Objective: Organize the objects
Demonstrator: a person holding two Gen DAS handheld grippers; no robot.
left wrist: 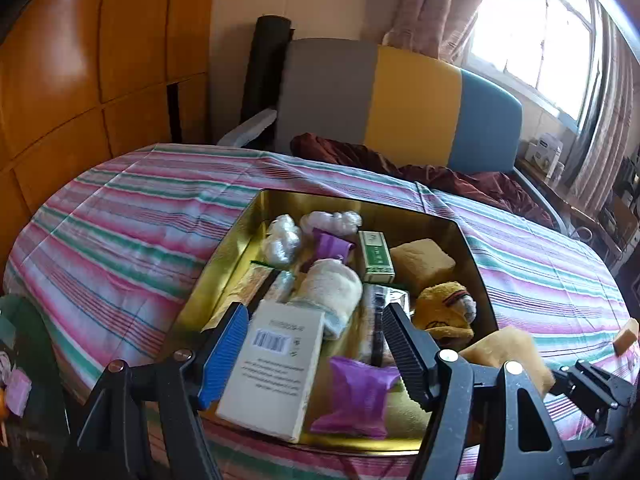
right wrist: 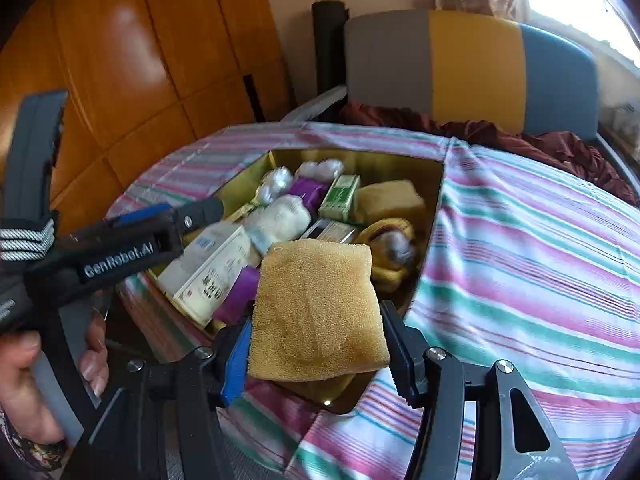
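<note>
Left wrist view: left gripper (left wrist: 316, 336) hangs over the near end of a gold tray (left wrist: 236, 248) on the striped cloth (left wrist: 120, 232) of the table. Jaws released, wide apart, nothing pinched; a white box (left wrist: 276, 368) with a barcode lies in the tray below the gap. Near right of the box, a purple packet (left wrist: 356, 392). Further in: a rolled white towel (left wrist: 332, 288), a green box (left wrist: 374, 256), a tan sponge in the tray (left wrist: 420, 264), a yellow plush toy (left wrist: 444, 312), two clear plastic bundles (left wrist: 282, 240) at the far end. Blurred at the right edge of the tray, a second sponge (left wrist: 508, 352) with the right gripper's black frame beside it. Small orange block (left wrist: 626, 336) on the cloth, far right. Striped chair back (left wrist: 400, 100) beyond the table.

Right wrist view: right gripper (right wrist: 316, 344) has its jaws clenched on the sponge (right wrist: 316, 304), pads pressing its left and right sides, sponge held up over the near corner of the tray (right wrist: 400, 172). Left gripper (right wrist: 200, 212) reaches in from the left over the white box (right wrist: 212, 268); a hand (right wrist: 24, 376) grips its handle at lower left. Towel (right wrist: 280, 216), green box (right wrist: 340, 196), plush toy (right wrist: 392, 244) sit in the tray behind the sponge.
</note>
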